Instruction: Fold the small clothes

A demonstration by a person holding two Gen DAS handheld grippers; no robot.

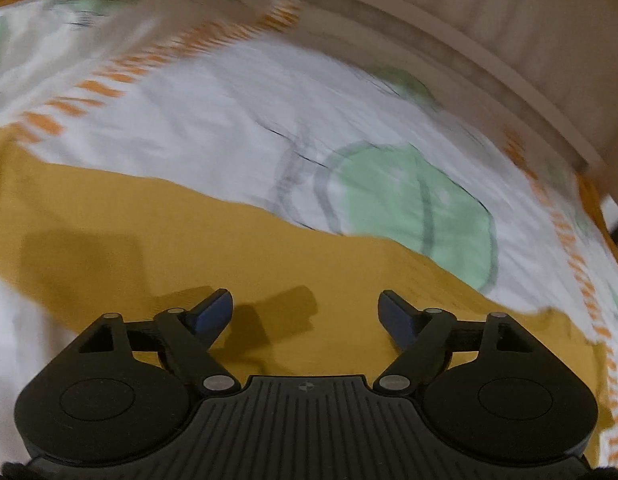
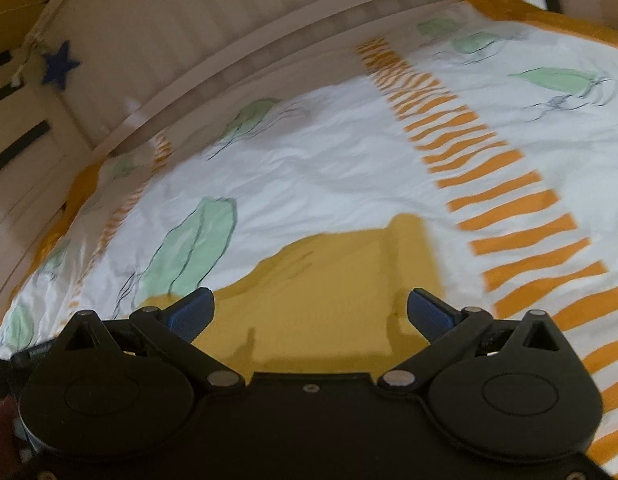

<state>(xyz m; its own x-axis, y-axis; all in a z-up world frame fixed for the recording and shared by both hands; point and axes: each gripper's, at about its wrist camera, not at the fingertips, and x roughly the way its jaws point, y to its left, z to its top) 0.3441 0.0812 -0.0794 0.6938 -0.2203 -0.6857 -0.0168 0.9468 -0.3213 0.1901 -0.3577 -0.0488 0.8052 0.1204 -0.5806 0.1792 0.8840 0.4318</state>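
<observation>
Hovering with jaws spread and empty: left gripper [image 1: 305, 308] and right gripper [image 2: 311, 306], mustard garment [image 2: 337, 280] directly beneath and ahead of both, flat on the patterned bedsheet [image 2: 329, 160].

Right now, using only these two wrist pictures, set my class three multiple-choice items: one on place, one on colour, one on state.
1. Where does the mustard garment lie?
A. On the patterned bed cover
B. On a bare floor
C. Inside a basket

2. What colour are the stripes in the band on the bed cover?
A. Blue
B. Orange
C. Black

3. How do the left tongs and right tongs stand?
A. Both shut on cloth
B. One open, one shut
C. Both open, nothing clamped

Answers:
1 A: white printed cover surrounds the garment in both views.
2 B: orange bars on white.
3 C: a wide gap shows between each pair of blue pads, above the cloth.
</observation>
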